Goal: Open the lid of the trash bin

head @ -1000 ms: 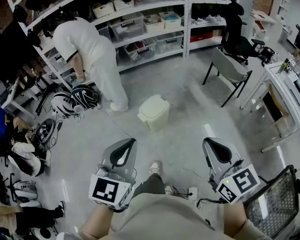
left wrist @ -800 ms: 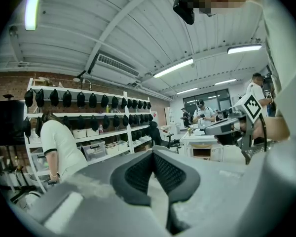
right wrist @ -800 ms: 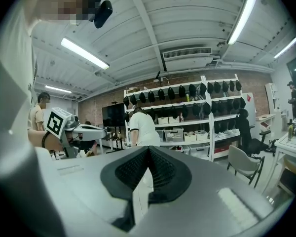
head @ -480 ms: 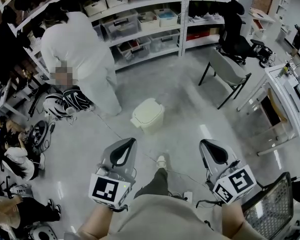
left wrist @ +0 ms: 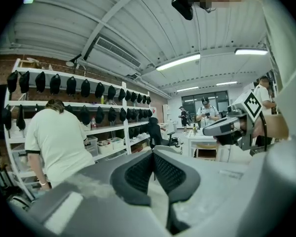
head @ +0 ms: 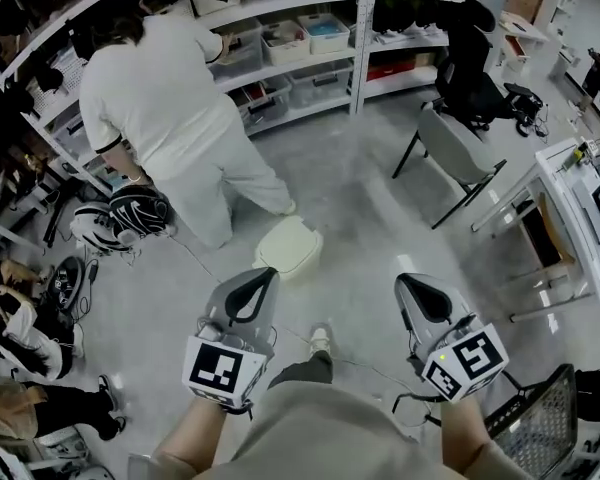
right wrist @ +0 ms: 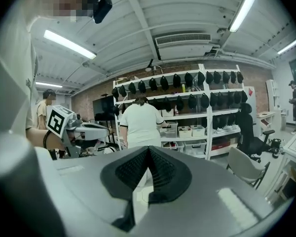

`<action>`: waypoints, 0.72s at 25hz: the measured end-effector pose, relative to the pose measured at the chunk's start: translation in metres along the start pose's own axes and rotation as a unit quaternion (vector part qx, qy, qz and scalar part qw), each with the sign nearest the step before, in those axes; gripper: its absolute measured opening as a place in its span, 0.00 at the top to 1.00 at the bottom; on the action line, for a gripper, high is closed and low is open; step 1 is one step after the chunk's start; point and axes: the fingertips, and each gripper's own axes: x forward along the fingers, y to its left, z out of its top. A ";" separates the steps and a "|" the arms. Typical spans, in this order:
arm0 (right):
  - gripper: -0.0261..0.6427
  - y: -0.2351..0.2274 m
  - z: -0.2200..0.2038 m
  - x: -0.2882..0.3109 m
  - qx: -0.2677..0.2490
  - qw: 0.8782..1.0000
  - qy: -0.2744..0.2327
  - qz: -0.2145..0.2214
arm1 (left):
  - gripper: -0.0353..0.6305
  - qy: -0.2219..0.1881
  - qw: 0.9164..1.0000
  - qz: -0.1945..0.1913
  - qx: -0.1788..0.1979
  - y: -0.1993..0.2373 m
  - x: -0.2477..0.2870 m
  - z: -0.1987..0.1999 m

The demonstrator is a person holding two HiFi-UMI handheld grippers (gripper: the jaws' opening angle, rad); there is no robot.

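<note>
Cream bin [head: 288, 246] sitting on the grey floor [head: 365, 218], lid down, just beyond the left gripper [head: 264, 276].
The left gripper is hovering on the bin's near side, and the right gripper [head: 404, 284] is hanging off to the right, apart from it. Both are holding their jaws pressed together on nothing. A person in white [head: 170, 118] is bending at the shelves [head: 310, 28], far left of the bin.

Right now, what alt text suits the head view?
The left gripper and right gripper, both shut and empty, hang over a grey floor; a closed cream trash bin sits just beyond the left one. A person in white bends toward shelves behind it.
</note>
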 end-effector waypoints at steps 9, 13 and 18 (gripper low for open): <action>0.96 -0.032 0.026 0.099 -0.024 0.999 0.016 0.028 | 0.94 0.005 0.999 0.029 -0.035 0.067 0.054 -0.003; 0.96 -0.038 0.031 0.134 -0.036 0.998 0.025 0.052 | 0.94 0.010 0.998 0.051 -0.033 0.089 0.062 -0.008; 0.96 -0.046 0.025 0.173 -0.050 0.994 0.045 0.090 | 0.94 0.019 0.996 0.086 -0.020 0.118 0.067 -0.020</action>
